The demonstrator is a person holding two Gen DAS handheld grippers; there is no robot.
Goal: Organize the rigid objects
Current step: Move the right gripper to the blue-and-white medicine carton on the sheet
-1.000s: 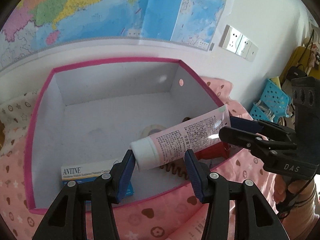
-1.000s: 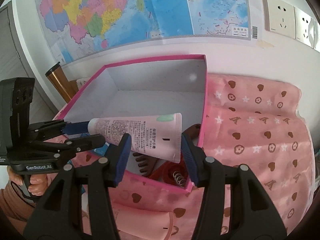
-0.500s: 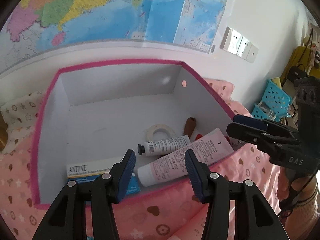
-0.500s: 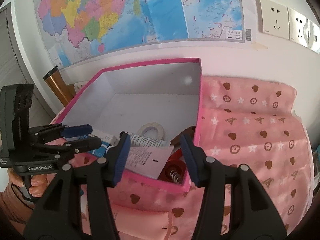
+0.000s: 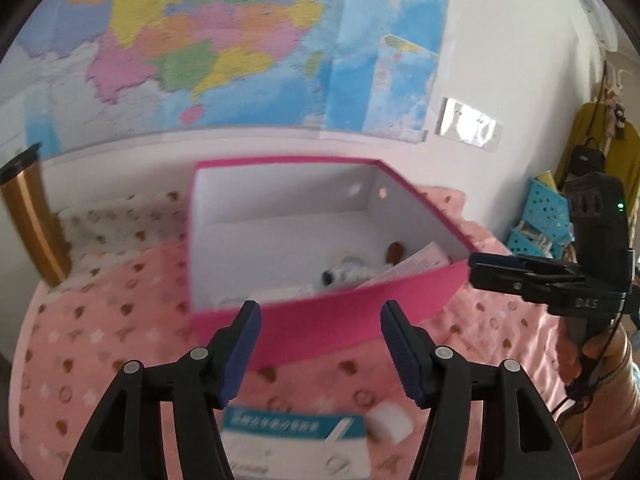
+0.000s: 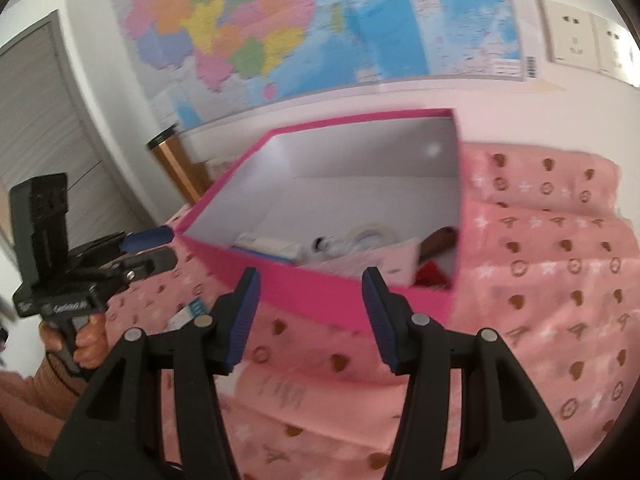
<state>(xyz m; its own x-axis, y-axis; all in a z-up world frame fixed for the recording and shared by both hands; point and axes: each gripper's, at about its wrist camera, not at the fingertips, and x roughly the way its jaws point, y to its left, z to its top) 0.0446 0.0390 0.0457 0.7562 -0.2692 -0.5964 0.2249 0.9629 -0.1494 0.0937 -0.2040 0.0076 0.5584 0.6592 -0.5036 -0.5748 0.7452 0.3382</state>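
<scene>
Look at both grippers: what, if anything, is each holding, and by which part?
Nothing is held. The left gripper, its jaws opening, and the right gripper are both empty; the pink tube lies in the pink box.

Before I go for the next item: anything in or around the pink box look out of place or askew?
The pink tube lies tilted in the pink box, one end propped against the right wall near the rim, not flat. A blue-and-white carton and a small white piece remain outside on the blanket. Nothing looks spilled or damaged.

colourful wall map [image 5: 224,48], white wall sockets [image 6: 576,36], pink patterned cloth [image 6: 560,280], blue perforated baskets [image 5: 540,220]
</scene>
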